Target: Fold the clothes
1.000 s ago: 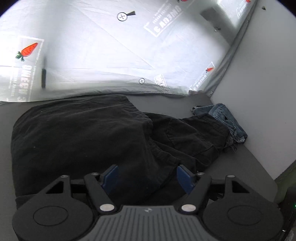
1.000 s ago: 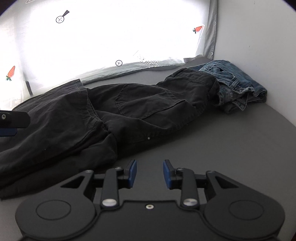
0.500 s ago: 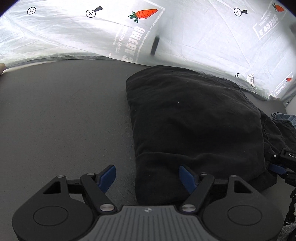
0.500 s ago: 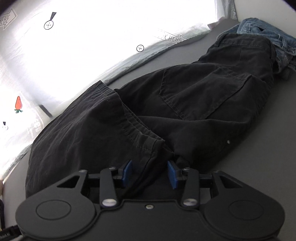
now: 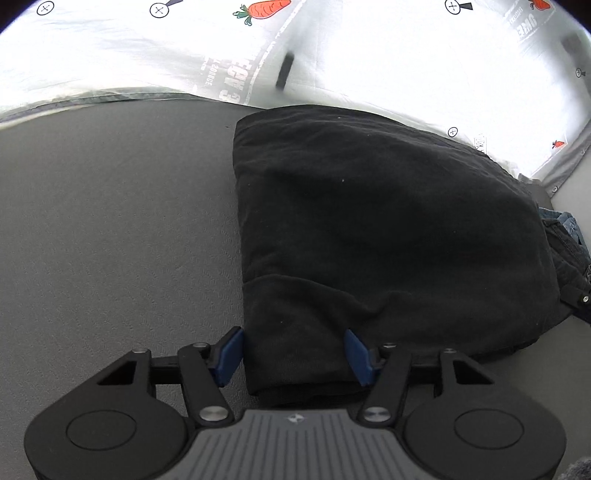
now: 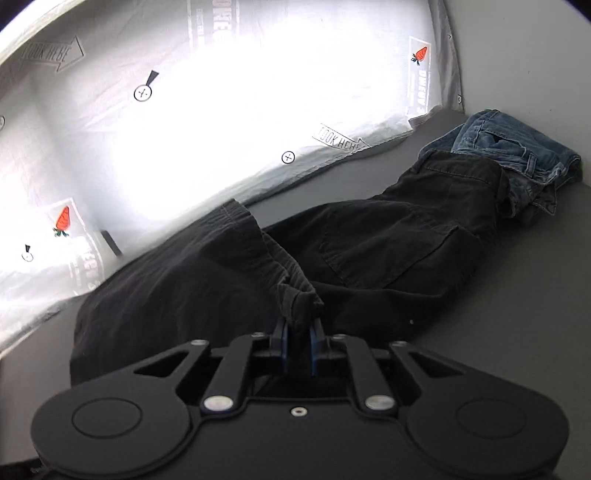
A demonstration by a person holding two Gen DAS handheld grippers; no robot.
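So there's a pair of black pants sprawled across the gray tabletop, and both grippers are at it from opposite ends.

The right gripper has its blue pads pressed together on a bunched-up bit of the pants' fabric, right where a seamed edge crumples into a little knot of cloth just above the fingertips. From that view the pants run away toward the far right corner, pocket side up, with the waistband end touching a crumpled pair of blue jeans sitting against the gray wall.

The left gripper is spread wide, and the near corner of the pants' folded-over leg end sits between its two blue pads. The left pad looks like it's right against the cloth's edge, while the right pad sits on or just over the cloth, can't tell which. In the left wrist view the fabric looks like a thick dark slab lying flat, with bare tabletop off to the left side. A sliver of the jeans peeks out at the far right edge there too.

Behind everything hangs a bright white backdrop sheet printed with orange carrots, crosshair markers and "LOOK HERE" arrows, its bottom hem resting on the tabletop's back edge.
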